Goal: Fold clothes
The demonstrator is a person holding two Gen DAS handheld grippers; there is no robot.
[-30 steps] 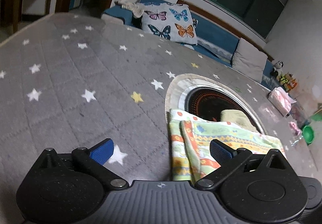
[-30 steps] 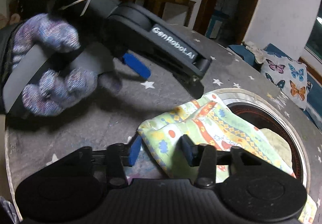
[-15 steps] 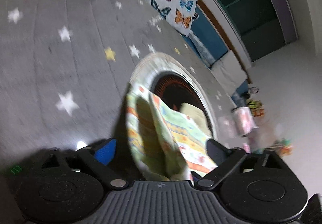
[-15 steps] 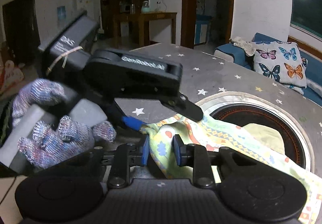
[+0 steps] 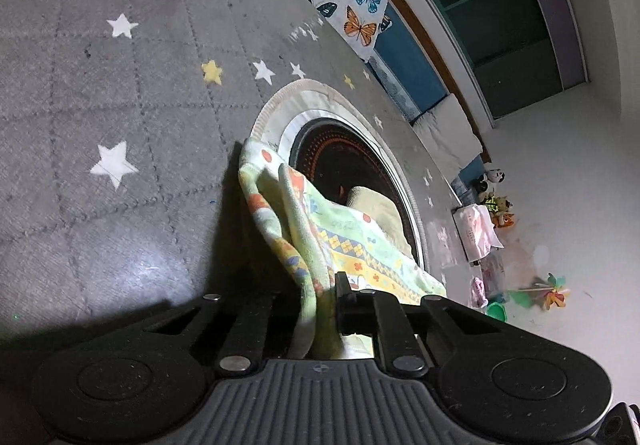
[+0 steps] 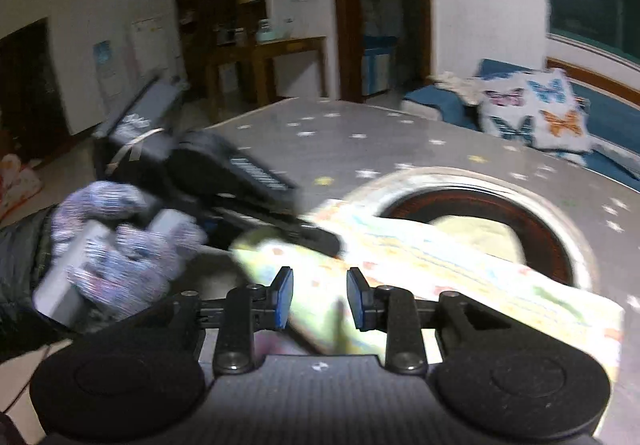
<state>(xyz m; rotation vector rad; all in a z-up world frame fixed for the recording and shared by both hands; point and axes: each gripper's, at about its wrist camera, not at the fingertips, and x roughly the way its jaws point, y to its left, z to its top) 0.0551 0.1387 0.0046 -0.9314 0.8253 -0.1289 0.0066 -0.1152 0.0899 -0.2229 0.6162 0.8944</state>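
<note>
Lit room at night: white walls, a dark window (image 5: 516,5), a blue sofa (image 6: 608,117) carrying a butterfly-print cushion (image 5: 344,1), and wooden furniture along the far wall in the right wrist view. The work surface is a desk (image 5: 120,105) under a grey quilted cover with white and yellow stars. Set into it is a round recess (image 5: 344,161) with a pale rim and a dark interior, holding a pale yellow cloth (image 5: 376,209).

The task item, a patterned cloth (image 5: 344,241) in light green with orange and yellow print, lies partly over the near rim of the recess, its near edge lifted off the desk.

Left gripper (image 5: 320,309): jaws have just been closing and are now clamped together on a bunched fold of the patterned cloth. In the right wrist view it is held by a gloved hand (image 6: 116,249) in a knitted glove.

Right gripper (image 6: 320,299): jaws stand partly apart, the cloth's edge lying between them. The frame is blurred; whether the blue pads (image 6: 284,297) press on it cannot be told.
</note>
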